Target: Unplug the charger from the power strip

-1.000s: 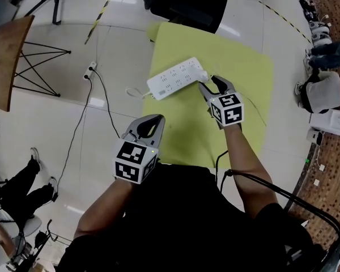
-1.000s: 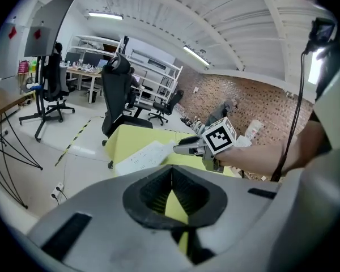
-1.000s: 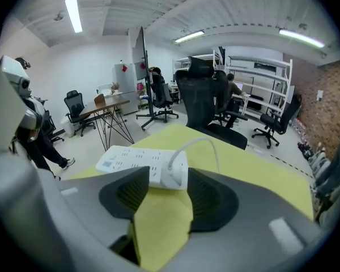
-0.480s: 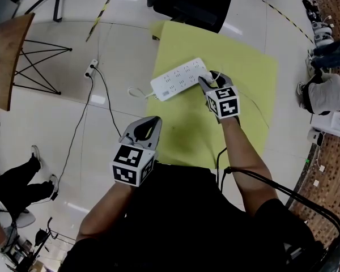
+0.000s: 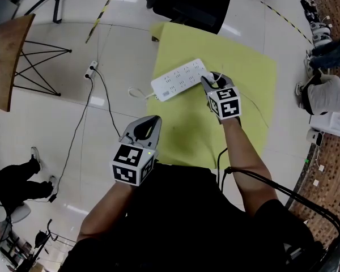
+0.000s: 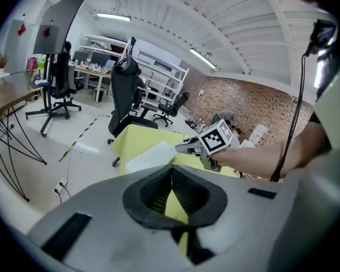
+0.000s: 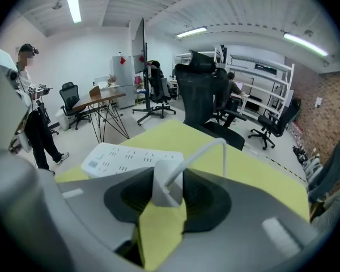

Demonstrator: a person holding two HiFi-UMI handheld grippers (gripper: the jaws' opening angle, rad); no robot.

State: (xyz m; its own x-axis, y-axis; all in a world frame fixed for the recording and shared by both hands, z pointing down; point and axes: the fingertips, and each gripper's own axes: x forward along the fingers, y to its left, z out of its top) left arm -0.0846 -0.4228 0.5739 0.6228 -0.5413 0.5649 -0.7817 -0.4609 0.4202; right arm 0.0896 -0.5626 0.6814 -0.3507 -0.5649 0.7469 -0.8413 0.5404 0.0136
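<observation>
White charger caught between the closing jaws of the right gripper; left gripper jaws clenched, empty.

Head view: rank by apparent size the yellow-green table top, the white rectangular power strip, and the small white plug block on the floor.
1. Yellow-green table top
2. White power strip
3. White floor plug block, clearly smallest here, though it lies farther from the camera, so its true size is unsure.

I wear a black top with short sleeves. My left gripper and right gripper are grey, each with a cube of black-and-white square markers.
</observation>
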